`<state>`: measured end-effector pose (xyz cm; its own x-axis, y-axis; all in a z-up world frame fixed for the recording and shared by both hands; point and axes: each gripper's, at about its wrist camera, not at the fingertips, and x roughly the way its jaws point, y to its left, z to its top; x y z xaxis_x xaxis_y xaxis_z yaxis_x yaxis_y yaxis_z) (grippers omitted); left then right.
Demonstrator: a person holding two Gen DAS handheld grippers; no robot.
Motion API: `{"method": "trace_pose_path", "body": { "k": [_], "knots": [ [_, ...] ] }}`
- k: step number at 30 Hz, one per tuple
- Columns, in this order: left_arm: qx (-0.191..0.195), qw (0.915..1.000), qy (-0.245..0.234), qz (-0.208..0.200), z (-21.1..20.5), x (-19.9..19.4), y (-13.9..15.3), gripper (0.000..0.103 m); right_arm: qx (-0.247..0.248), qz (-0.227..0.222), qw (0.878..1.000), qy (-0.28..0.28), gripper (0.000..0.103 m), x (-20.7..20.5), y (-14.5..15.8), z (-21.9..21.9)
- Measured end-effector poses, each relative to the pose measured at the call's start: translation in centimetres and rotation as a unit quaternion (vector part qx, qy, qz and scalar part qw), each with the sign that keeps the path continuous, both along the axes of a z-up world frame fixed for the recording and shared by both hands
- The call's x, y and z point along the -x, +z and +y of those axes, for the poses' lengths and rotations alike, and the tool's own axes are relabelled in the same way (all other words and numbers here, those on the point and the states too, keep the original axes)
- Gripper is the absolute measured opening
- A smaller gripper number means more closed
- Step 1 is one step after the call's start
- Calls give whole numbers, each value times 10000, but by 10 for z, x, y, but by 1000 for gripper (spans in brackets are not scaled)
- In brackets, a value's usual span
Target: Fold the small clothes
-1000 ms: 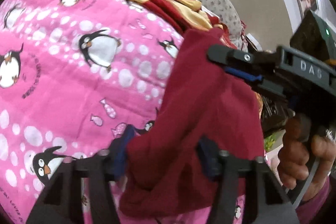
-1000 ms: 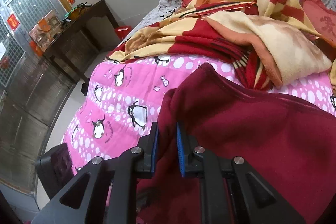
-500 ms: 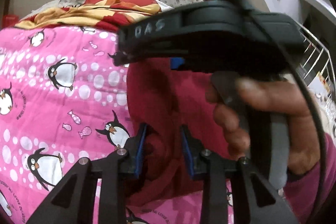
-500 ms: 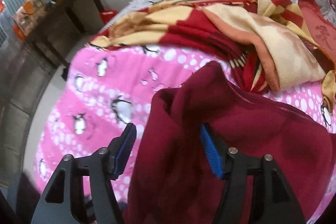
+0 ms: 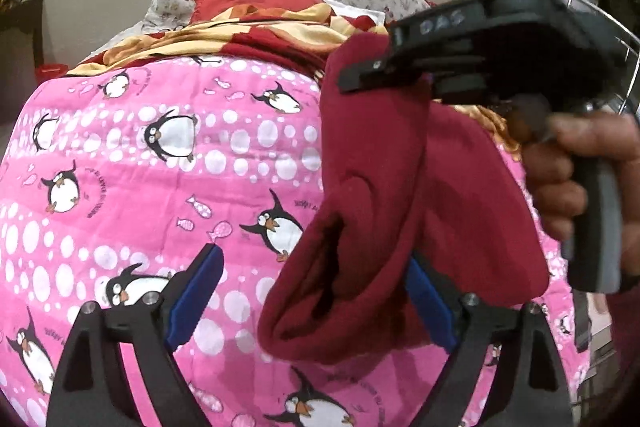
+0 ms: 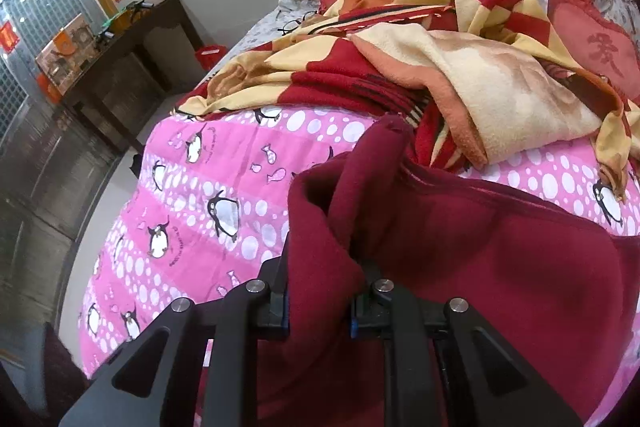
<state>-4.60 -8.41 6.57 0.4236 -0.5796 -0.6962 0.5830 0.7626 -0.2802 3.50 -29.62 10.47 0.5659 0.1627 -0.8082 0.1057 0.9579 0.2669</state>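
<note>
The dark red garment [image 5: 400, 195] is up off the bed, hanging bunched above the pink penguin blanket [image 5: 160, 155], so the fold is barely begun as far as I can judge. The right gripper [image 6: 318, 307] has just closed its jaws and pinches a thick gather of the cloth. The left gripper [image 5: 312, 299] has just opened; its jaws stand spread, the garment's lower hem sagging between them but not squeezed. No neat crease shows anywhere. Laying it flat, squaring it and doubling it over all seem left to do
</note>
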Motion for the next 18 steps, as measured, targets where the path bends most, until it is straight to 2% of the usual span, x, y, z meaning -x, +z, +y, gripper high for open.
{"method": "trace_pose_path", "body": {
  "k": [3,4,10,18],
  "knots": [
    [137,9996,-178,176,-9,-4,1,57,44,-20,10000,20,21,6,2,-4],
    [119,9995,-202,203,-11,-3,2,53,41,-18,10000,14,21,7,2,-5],
    [56,9995,-292,136,-23,7,15,37,39,-21,10000,-53,21,15,7,-16],
    [109,9986,-449,245,-36,22,30,28,254,-76,9996,-21,21,33,20,-29]
  ]
}}
